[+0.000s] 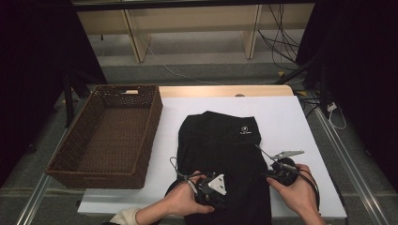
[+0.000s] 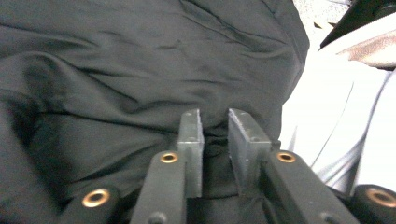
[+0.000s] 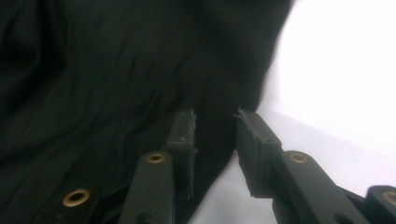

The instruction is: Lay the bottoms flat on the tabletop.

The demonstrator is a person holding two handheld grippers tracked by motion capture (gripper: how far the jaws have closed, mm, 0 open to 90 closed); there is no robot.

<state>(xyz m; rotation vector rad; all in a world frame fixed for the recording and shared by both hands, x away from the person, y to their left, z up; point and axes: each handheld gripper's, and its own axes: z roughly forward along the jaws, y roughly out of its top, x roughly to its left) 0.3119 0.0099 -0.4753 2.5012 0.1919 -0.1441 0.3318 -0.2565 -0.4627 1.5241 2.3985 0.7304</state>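
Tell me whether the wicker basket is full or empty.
Empty. In the high view the brown wicker basket shows its bare woven bottom, with nothing lying in it; the black garment lies beside it on the white table.

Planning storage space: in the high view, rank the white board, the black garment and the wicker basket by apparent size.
1. white board
2. and 3. black garment and wicker basket: similar, too close to rank.

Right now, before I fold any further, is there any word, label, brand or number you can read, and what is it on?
Nothing can be read.
Black garment: a small white logo with a line of text under it near the far right corner, too small and blurred to make out.
Wicker basket: no marking shows.
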